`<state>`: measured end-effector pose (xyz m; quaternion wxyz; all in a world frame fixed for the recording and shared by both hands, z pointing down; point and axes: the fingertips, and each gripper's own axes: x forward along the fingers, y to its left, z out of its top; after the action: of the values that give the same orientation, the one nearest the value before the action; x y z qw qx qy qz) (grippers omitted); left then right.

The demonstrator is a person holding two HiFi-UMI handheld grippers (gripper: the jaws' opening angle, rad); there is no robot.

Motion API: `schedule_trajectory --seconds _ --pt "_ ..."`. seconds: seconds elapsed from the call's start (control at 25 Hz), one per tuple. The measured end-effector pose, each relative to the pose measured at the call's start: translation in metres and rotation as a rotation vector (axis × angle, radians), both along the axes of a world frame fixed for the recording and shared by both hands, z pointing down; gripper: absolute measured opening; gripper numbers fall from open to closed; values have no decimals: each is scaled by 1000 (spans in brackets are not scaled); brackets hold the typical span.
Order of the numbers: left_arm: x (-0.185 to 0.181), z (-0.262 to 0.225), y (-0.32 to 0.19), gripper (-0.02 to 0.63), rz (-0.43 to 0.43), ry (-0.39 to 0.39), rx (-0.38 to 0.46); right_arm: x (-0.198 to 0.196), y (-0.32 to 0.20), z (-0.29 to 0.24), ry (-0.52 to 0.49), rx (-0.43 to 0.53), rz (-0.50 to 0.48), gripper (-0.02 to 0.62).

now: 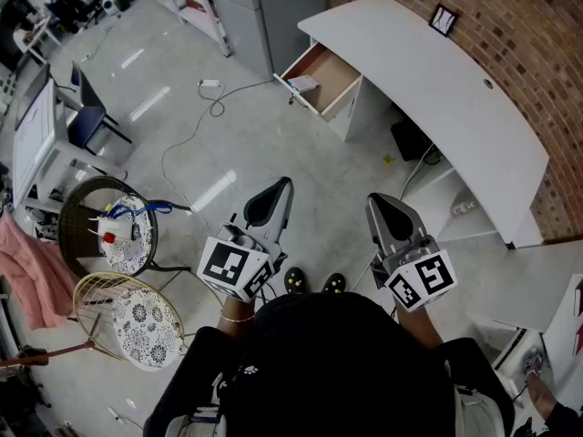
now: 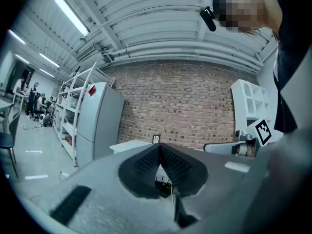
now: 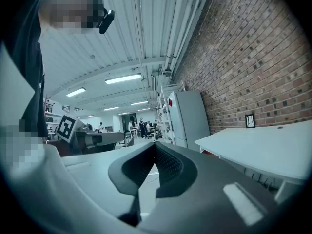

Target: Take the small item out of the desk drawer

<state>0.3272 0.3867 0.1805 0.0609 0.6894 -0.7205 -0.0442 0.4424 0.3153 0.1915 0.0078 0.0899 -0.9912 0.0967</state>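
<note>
The white curved desk (image 1: 437, 89) stands along the brick wall, and its wooden drawer (image 1: 330, 73) is pulled open toward the room. Something small and pale (image 1: 303, 84) lies at the drawer's front end; I cannot make out what it is. My left gripper (image 1: 281, 188) and right gripper (image 1: 373, 202) are held side by side in front of me, well short of the desk. Both are shut with nothing between the jaws. In the left gripper view the gripper (image 2: 159, 151) points at the desk (image 2: 130, 145). In the right gripper view the gripper (image 3: 155, 147) has the desk top (image 3: 258, 145) to its right.
A grey cabinet (image 1: 269, 7) and metal shelving (image 1: 196, 3) stand beyond the drawer. A white cable (image 1: 196, 126) trails over the floor. Two round wire stools (image 1: 123, 235) (image 1: 137, 321) and a blue chair (image 1: 89, 116) stand to my left. A small framed picture (image 1: 444, 19) sits on the desk.
</note>
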Motion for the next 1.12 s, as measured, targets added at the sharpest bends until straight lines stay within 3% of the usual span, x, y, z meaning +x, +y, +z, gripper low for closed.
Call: schedule_trajectory --seconds 0.68,1.12 --pt "-15 2 16 -3 13 48 11 -2 16 3 -23 -59 57 11" --pt "-26 4 25 -3 85 47 13 -8 31 6 8 -48 137 12"
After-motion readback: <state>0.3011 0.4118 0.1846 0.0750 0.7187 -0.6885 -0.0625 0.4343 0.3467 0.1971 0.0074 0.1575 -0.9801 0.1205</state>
